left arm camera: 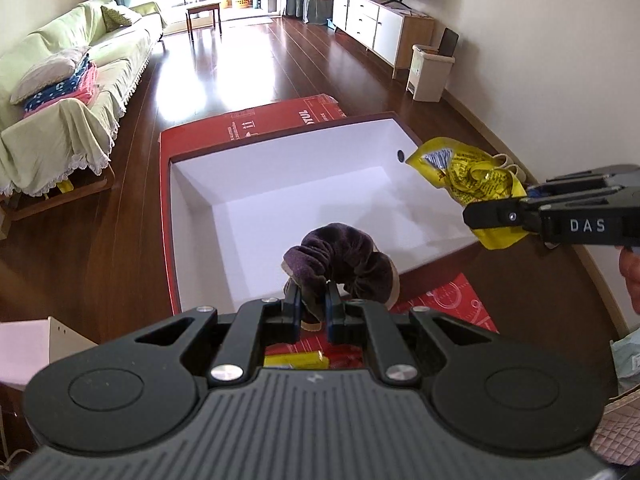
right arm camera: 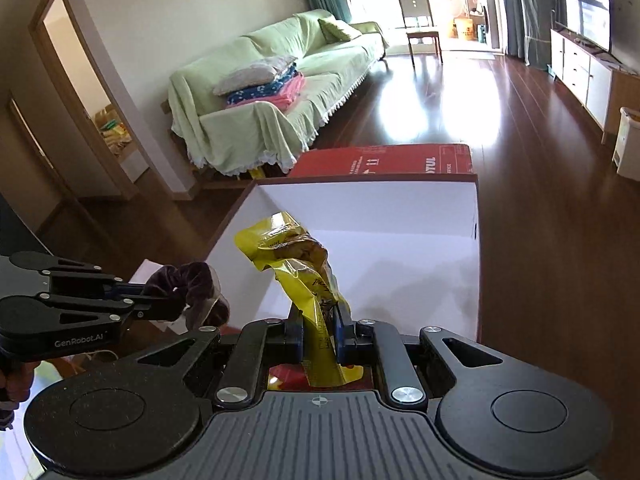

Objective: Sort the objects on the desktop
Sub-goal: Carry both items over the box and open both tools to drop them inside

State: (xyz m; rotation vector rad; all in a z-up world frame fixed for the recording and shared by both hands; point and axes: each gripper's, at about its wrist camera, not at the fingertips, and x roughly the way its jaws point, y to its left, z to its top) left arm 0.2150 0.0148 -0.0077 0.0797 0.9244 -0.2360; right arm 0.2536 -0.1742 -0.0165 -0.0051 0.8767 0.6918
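My left gripper [left arm camera: 312,300] is shut on a dark purple velvet scrunchie [left arm camera: 344,260], held over the near edge of an open box with a white inside [left arm camera: 280,192]. In the right wrist view the scrunchie [right arm camera: 192,284] and the left gripper [right arm camera: 160,300] come in from the left. My right gripper [right arm camera: 318,320] is shut on a crumpled yellow snack wrapper [right arm camera: 304,264] above the white box [right arm camera: 400,240]. In the left wrist view this wrapper [left arm camera: 468,180] hangs at the box's right rim, pinched by the right gripper [left arm camera: 480,212].
The box has red outer flaps [left arm camera: 256,122]. A small yellow packet [left arm camera: 296,360] lies below my left gripper. A green-covered sofa [left arm camera: 72,92] stands on the left, a white cabinet [left arm camera: 372,20] and a bin [left arm camera: 428,72] on the right. A hand [left arm camera: 632,276] shows at the right edge.
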